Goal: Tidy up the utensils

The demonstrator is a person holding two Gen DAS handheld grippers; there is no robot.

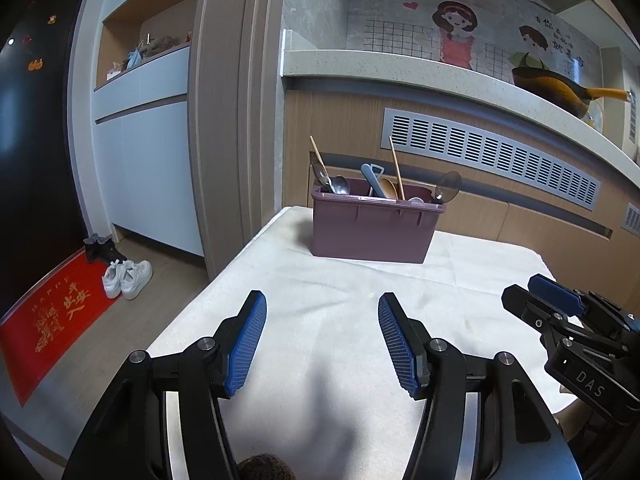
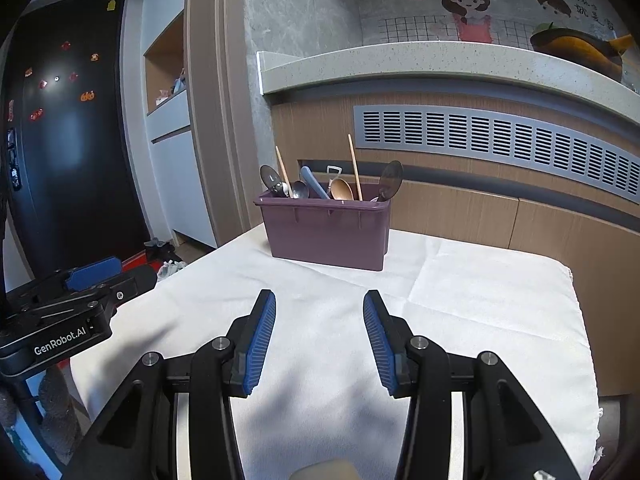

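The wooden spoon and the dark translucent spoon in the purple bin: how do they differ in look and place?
The wooden spoon is opaque light brown; the dark translucent spoon is smoky and see-through. The wooden spoon stands near the middle of the purple bin, while the dark translucent spoon leans at its right end and rises higher above the rim. Both stand with the bowl end up.

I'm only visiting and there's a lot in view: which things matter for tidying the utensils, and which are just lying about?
For the job:
purple bin
spoons and chopsticks standing in it
left tool and right tool, both open and empty

Just lying about:
white sneakers
red doormat
pan on the counter
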